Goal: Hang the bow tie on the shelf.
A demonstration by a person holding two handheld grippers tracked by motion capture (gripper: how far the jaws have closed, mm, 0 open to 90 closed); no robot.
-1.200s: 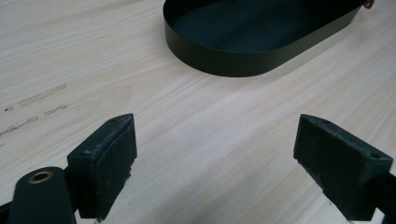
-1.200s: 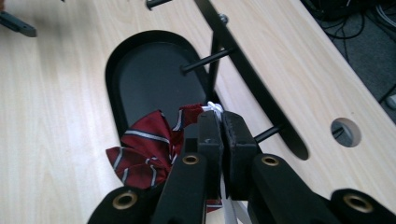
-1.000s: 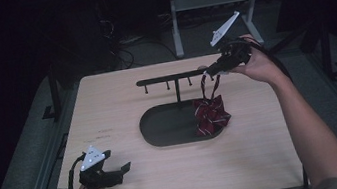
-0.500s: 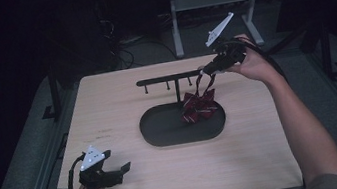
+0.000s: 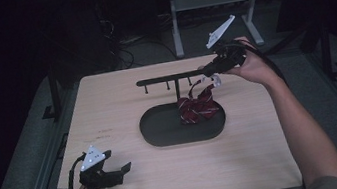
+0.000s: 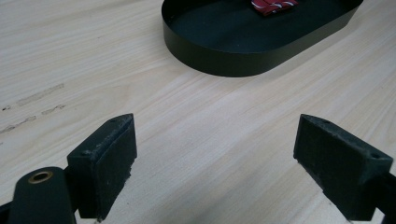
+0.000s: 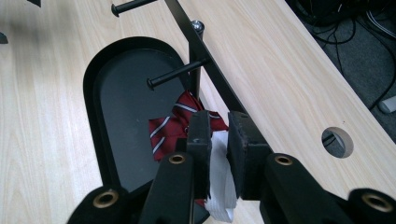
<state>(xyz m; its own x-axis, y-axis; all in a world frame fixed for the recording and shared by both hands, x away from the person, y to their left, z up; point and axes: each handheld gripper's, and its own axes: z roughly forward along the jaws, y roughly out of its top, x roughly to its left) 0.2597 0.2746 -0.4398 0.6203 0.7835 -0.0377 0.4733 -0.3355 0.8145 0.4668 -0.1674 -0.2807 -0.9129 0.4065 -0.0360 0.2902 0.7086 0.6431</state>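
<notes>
A red striped bow tie with a white strap hangs low over the black oval tray of a stand. It sits below the stand's peg bar. My right gripper is at the bar's right end. Its jaws have just been opening and now stand slightly apart, with the white strap loose between the pads. The bow tie shows beyond the jaws, under the bar. My left gripper rests open and holding nothing at the table's near left corner, aimed at the tray.
The light wooden table carries only the stand. A round cable hole sits in the tabletop near the right gripper. Cables and a metal frame lie on the dark floor behind the table.
The bow tie has shifted a little left and up, closer under the bar. The right gripper's jaws have parted slightly. Both hands have stayed in place.
</notes>
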